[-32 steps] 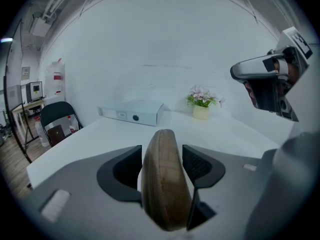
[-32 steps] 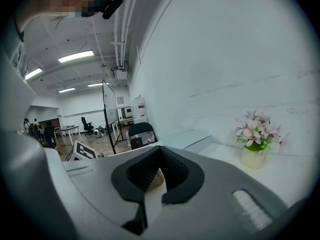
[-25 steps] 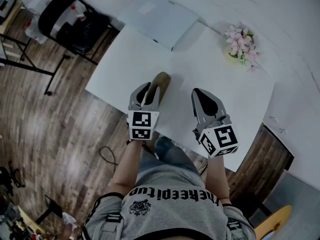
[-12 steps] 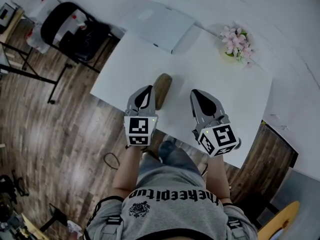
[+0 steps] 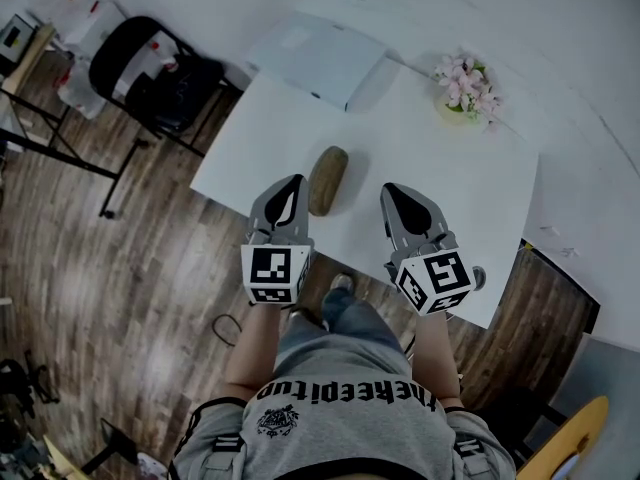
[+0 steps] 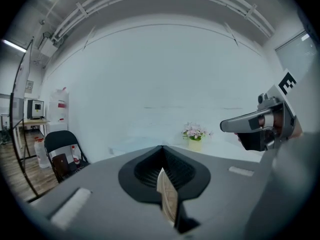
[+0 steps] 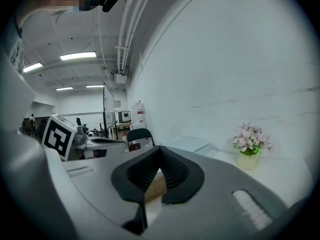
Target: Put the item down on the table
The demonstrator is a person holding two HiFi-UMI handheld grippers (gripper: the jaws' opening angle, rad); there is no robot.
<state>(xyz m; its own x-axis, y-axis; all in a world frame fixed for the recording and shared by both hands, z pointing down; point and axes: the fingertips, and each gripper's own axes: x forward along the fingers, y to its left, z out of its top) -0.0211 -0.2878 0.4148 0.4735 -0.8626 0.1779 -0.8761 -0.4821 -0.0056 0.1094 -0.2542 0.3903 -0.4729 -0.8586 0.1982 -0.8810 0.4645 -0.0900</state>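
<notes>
While left claw (image 5: 294,182) hangs closed, item (image 5: 327,180) lies nearby.

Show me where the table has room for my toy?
Bare table stretches between the brown item and the flower pot, and along the right side. Crowded: the near edge, where the left hand-held gripper and right hand-held gripper hang beside it.

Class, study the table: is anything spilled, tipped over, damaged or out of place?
Nothing stands out. The brown item lies flat on the white table, the flower pot stands upright, and the left gripper and right gripper are shut, holding nothing.
</notes>
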